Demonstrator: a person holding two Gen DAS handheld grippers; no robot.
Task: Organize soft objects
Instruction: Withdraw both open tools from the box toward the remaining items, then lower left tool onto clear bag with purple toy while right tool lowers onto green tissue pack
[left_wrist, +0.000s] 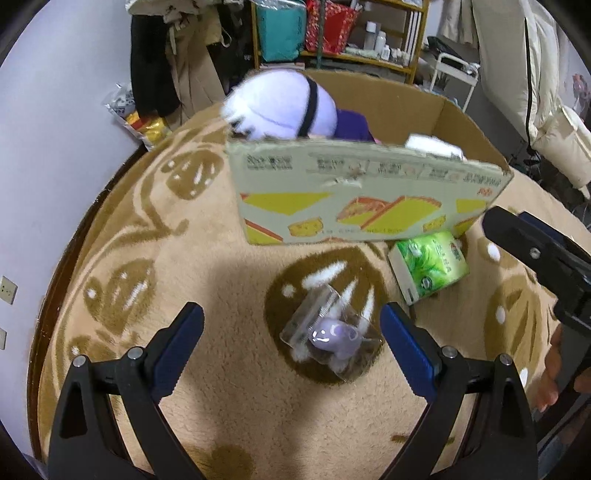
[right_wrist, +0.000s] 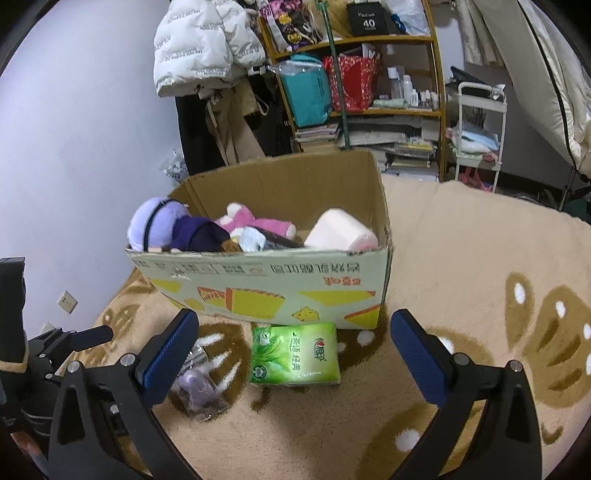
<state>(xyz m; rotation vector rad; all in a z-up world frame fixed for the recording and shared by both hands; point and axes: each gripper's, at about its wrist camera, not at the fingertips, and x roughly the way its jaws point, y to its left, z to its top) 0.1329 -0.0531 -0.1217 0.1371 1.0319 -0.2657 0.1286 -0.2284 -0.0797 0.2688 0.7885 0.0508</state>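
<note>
- Left gripper: jaws spread wide, holding nothing. The small purple toy in a clear wrapper lies on the carpet just ahead, between the finger lines and a little toward the right finger.
- Wrapper's long axis runs diagonally, far-left to near-right, so it sits skewed across the jaw gap. Judgement: the left hand is nearer this piece; a slight twist would help it close across the narrow side.
- Cardboard box stands beyond, open at the top, already holding a purple plush, a pink plush and a pale roll.
- Green tissue pack lies flat on the carpet, touching or just beside the box's front wall, long side roughly parallel to it.
- Right gripper: jaws wide apart, empty. The tissue pack sits between its finger lines, so this hand is the nearer one for it.
- Surface: deep beige carpet with brown paw-like patches; soft pile, wrapper may slide.
- Room: shelving, hanging coats, white cart at the rear right.
</note>
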